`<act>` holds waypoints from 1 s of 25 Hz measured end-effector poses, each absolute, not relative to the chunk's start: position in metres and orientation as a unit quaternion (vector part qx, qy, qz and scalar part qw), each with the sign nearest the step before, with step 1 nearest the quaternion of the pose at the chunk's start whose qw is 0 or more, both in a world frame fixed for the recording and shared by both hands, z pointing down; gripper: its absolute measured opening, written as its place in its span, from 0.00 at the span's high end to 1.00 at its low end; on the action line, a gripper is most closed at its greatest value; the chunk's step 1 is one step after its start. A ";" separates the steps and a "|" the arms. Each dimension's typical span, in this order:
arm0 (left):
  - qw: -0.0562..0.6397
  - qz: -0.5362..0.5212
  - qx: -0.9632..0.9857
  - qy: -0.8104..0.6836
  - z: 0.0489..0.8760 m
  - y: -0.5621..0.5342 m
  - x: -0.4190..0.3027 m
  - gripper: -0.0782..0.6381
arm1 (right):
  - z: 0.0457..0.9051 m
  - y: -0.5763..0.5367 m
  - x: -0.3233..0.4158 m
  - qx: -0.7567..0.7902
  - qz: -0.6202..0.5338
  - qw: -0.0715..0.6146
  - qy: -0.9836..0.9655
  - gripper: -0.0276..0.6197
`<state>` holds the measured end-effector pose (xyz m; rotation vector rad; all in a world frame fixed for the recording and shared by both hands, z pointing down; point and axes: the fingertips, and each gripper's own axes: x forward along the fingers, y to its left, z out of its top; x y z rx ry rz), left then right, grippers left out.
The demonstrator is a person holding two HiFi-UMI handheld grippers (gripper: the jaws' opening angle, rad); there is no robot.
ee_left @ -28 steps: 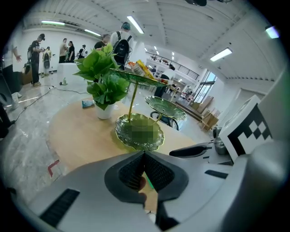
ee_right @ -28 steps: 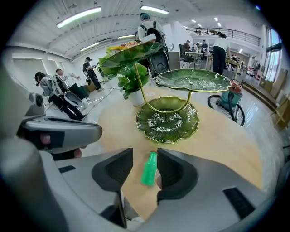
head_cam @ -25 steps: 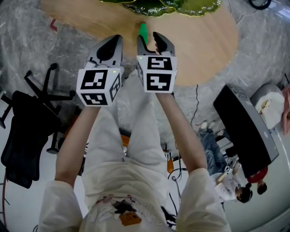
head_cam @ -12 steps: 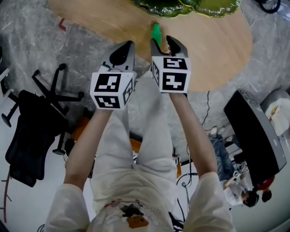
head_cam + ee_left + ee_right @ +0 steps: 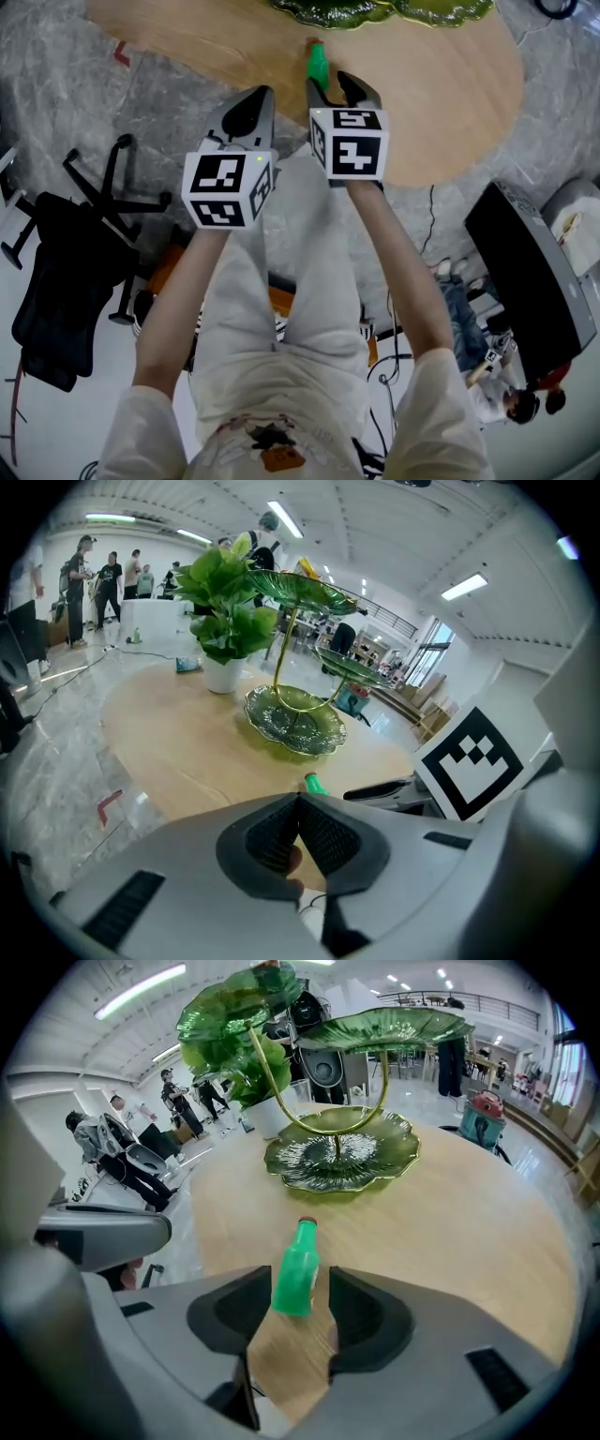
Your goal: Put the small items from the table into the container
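Head view, looking down: a person holds two grippers over the near edge of a round wooden table.

Progress: early, as far as shown. The container, a green leaf-shaped tiered dish, sits at the far side of the table, and no small item is visible in the tiers in view. One small item is left on the tabletop: a green bottle w/ a red cap. No other loose items are in view.

Right gripper: jaws spread, pointing steeply down at the table. The bottle's lower half sits between the two jaw tips, closer to the left-hand one, w/ bare table showing on the other side. The pads don't appear to press it, so it is not yet gripped. The bottle seems to stand upright, leaning slightly, cap end beyond the tips. The dish is straight ahead of this gripper, well past the bottle.

Left gripper: jaws pressed together at the tips, nothing between them. It hangs just beside the right gripper. The bottle is ahead of it and slightly to its right.

Left to do, by judgement: close on the bottle, lift it, and carry it fwd to the dish.
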<state>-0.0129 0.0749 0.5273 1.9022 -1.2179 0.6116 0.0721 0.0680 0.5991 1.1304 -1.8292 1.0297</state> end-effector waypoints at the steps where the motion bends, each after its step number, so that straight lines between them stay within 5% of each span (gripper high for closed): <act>1: 0.390 0.240 0.748 -0.480 0.527 0.075 -0.014 0.90 | 0.602 0.069 0.072 0.440 0.404 0.371 -0.711 0.68; 25: 0.384 0.230 0.751 -0.485 0.504 0.076 -0.026 0.90 | 0.578 0.078 0.055 0.425 0.387 0.403 -0.712 0.73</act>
